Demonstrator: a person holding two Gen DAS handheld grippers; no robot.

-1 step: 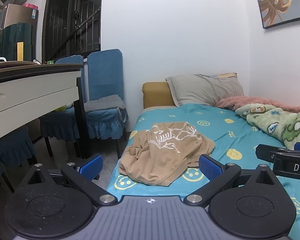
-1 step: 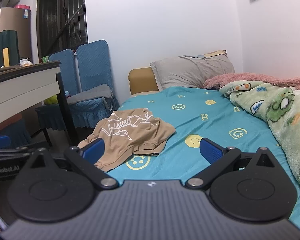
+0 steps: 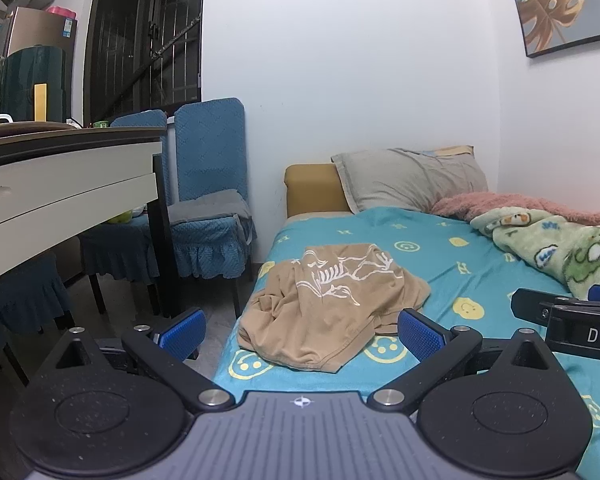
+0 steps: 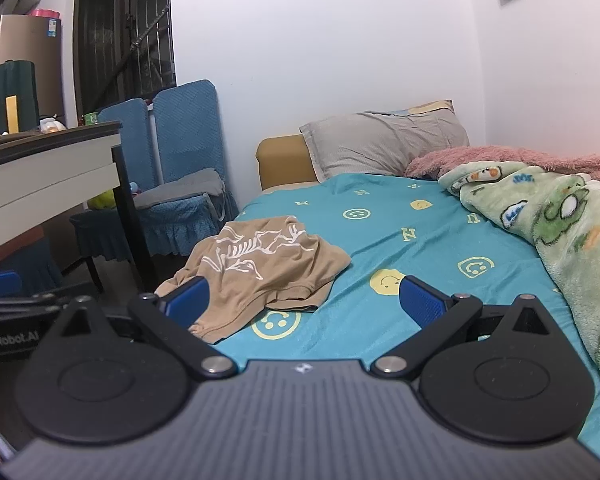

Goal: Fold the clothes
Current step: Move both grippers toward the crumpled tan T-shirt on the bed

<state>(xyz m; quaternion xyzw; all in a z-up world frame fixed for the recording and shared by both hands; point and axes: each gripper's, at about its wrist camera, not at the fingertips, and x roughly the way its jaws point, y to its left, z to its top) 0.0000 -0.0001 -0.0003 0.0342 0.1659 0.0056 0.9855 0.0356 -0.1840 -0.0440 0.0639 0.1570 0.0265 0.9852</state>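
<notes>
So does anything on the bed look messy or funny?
Yes. The tan shirt lies crumpled in a heap near the bed's left edge instead of flat, its white skeleton print wrinkled. The green cartoon blanket is bunched up along the wall side. Both grippers, left and right, are open and touch nothing.

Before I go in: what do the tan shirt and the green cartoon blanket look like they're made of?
Tan T-shirt: looks like thin, matte cotton-type jersey; it slumps in soft creases, with a white, seemingly printed skeleton graphic. Green cartoon blanket: probably plush fleece, since its surface is fuzzy and the folds are thick and rounded. Neither can be confirmed from sight alone.
</notes>
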